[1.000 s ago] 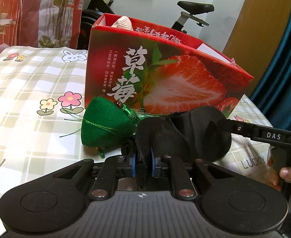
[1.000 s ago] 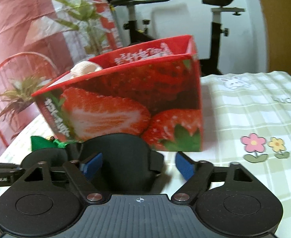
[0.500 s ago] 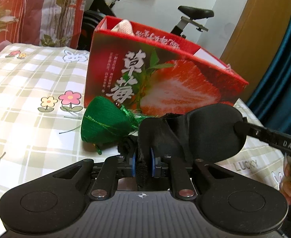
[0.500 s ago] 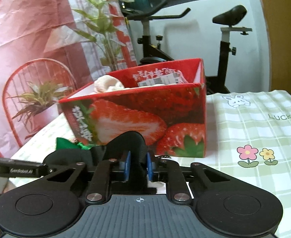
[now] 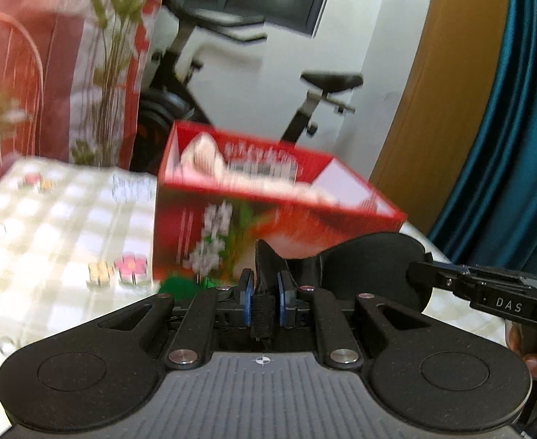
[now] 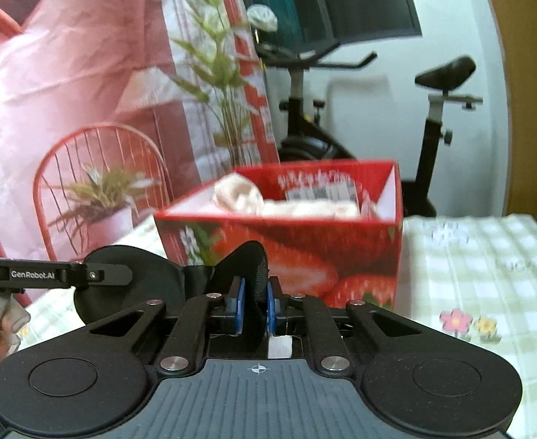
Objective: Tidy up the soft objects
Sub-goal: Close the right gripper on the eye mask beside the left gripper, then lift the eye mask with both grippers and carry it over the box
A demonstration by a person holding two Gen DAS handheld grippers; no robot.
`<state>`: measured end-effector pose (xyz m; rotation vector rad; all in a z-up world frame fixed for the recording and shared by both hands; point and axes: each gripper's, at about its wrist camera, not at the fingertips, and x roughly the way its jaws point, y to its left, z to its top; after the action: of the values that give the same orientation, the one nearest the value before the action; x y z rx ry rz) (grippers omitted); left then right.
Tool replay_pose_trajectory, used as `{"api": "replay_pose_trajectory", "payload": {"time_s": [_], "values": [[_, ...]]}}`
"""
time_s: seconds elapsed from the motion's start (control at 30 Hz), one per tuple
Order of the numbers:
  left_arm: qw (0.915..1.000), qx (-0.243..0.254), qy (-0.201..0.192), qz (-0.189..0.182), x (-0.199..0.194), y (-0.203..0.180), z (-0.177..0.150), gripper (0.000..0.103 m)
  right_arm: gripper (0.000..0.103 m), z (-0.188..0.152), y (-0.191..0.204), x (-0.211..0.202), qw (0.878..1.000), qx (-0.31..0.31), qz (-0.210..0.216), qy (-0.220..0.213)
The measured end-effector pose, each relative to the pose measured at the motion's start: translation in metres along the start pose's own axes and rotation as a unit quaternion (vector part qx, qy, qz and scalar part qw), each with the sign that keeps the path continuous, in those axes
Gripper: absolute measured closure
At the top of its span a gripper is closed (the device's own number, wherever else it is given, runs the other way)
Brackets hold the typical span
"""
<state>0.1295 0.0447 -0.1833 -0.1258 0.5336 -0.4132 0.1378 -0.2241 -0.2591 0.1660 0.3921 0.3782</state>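
Observation:
A black soft eye mask (image 5: 370, 267) is held between both grippers, lifted in front of the red strawberry box (image 5: 268, 216). My left gripper (image 5: 263, 296) is shut on one end of the mask. My right gripper (image 6: 255, 301) is shut on the other end (image 6: 253, 274); the mask's far lobe (image 6: 140, 274) shows beside the left gripper's body. The box (image 6: 305, 241) is open on top with cream soft items (image 6: 239, 197) inside. A green pouch (image 5: 180, 285) peeks out low by the box, mostly hidden.
The table has a checked cloth (image 6: 487, 274) with flower prints. An exercise bike (image 6: 432, 117) stands behind the box. A printed backdrop with a red chair and plants (image 6: 104, 190) is at the left. A blue curtain (image 5: 517, 128) hangs at the right.
Both grippers have lifted the black mask higher, so the box's open top now shows. The right gripper, open a second ago, has shut on the mask. The left view is blurred by motion.

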Motion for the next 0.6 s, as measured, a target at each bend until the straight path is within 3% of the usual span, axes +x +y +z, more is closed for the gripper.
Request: {"api": "replay_pose_trajectory", "payload": {"time_s": [0.2,0.4,0.6], "values": [[0.998,0.025,-0.058,0.003,-0.015,-0.011,0.045,0.089,0.092,0.045,-0.002,-0.011,0.999,-0.006,0.0,-0.047],[0.9933,0.057,-0.1,0.014,0.0,-0.019,0.097,0.089,0.092,0.1,-0.003,0.004,0.996,-0.027,-0.005,-0.082],[0.9928,0.087,-0.077,0.028,0.045,-0.022,0.13,0.089,0.092,0.136,-0.01,0.054,0.997,-0.043,-0.029,-0.057]]}}
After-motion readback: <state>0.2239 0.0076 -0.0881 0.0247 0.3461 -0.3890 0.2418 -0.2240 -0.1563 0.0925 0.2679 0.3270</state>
